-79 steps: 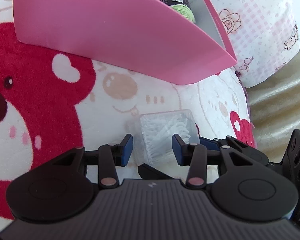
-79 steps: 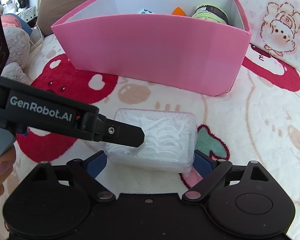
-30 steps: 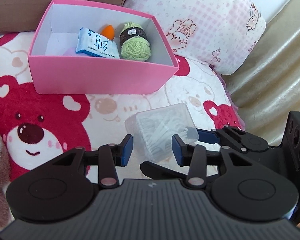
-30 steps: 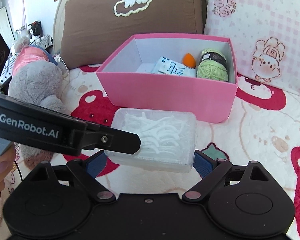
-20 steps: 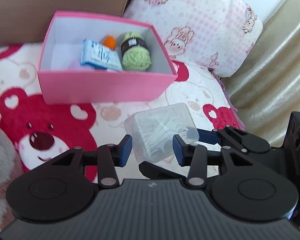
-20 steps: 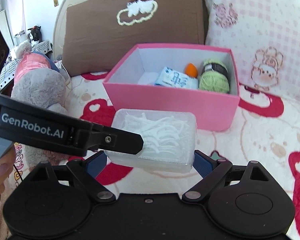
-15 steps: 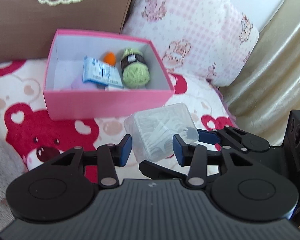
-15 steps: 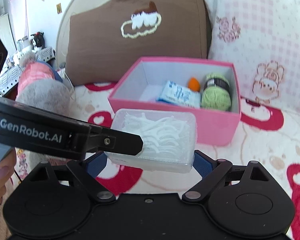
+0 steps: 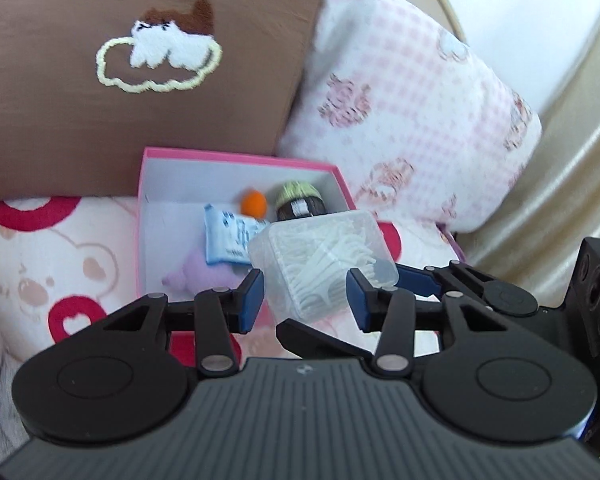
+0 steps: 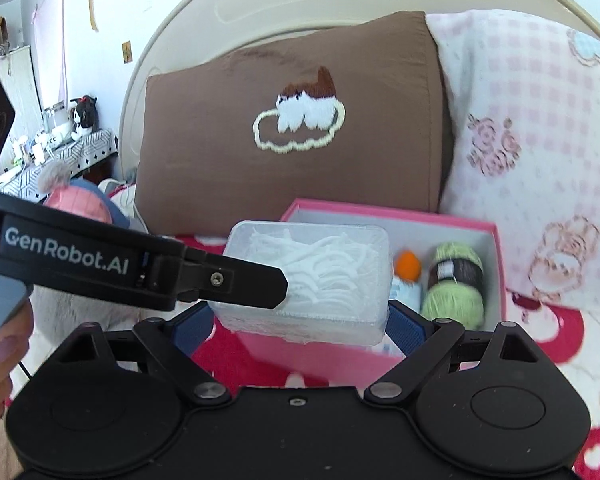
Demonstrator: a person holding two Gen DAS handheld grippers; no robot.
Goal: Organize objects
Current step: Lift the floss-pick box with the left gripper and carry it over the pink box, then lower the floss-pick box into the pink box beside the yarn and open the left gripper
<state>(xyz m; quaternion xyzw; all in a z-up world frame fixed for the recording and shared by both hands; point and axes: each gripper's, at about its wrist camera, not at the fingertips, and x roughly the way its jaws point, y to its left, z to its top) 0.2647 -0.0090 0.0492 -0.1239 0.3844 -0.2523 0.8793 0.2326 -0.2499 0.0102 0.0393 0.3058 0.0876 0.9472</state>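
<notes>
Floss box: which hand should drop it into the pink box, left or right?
Right, probably. The right tool clamps the floss box at both ends and holds it just in front of the pink box. The left tool only sits at one side, and its grip is unclear.

brown pillow (image 9: pixel 140 80), pink checked pillow (image 9: pixel 412 120)

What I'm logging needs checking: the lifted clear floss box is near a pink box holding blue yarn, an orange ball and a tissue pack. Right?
No: the yarn in the pink box is green, not blue, as the right wrist view shows. The rest stands.
</notes>
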